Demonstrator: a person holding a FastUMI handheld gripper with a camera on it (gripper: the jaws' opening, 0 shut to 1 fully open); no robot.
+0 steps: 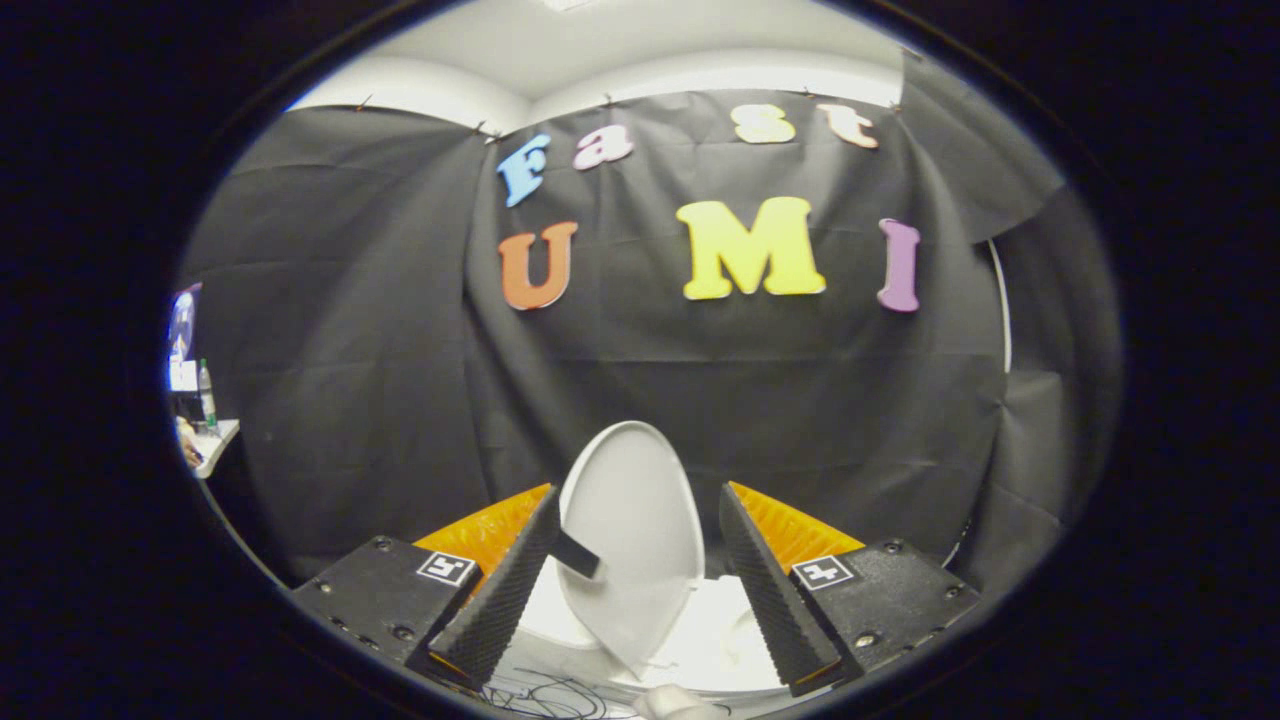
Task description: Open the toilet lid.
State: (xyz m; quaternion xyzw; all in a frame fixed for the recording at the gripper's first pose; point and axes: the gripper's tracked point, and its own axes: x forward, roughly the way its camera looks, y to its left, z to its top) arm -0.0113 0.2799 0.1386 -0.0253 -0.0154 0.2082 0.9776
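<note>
The white oval toilet lid (632, 530) stands raised, nearly upright, in front of the black cloth wall. A short dark tab (577, 556) sticks out from the lid's left edge, close to my left finger (505, 590). Under the lid lie the white seat and bowl rim (720, 630). My gripper (638, 500) is open, fingers wide apart, and the lid shows in the gap between them, a little beyond the tips. Neither finger presses on the lid.
Off to the left a small white table edge (215, 445) carries a bottle (207, 395) and a lit screen (183, 330). Thin black cables (550, 697) lie on the floor below the fingers, beside a pale rounded object (680, 703).
</note>
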